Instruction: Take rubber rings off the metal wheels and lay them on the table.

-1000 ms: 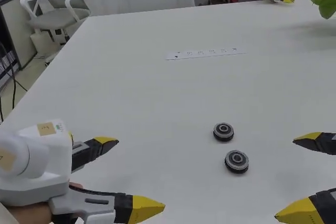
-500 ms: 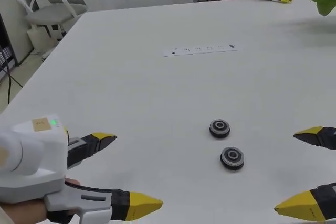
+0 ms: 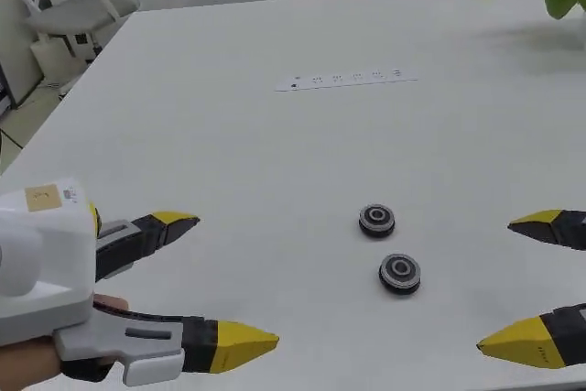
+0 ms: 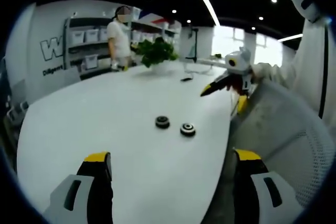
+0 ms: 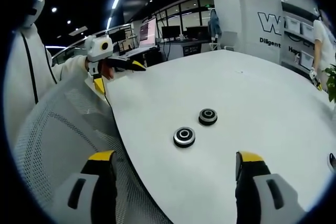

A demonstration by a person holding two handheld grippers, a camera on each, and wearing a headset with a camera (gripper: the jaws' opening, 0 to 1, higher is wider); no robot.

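Two metal wheels (image 3: 376, 220), head view: near each other on the white surface (image 3: 275, 135), between left gripper (image 3: 215, 286) and right gripper (image 3: 513, 286), touching neither. Dark rubber rings (image 3: 400, 289) apparently on both.
Left gripper view: fingers (image 4: 97, 174) spread wide, empty; wheels ahead, well apart from the tips.
Right gripper view: fingers likewise wide, empty.
Progress, as judged: no ring removed; both left to strip and lay down.
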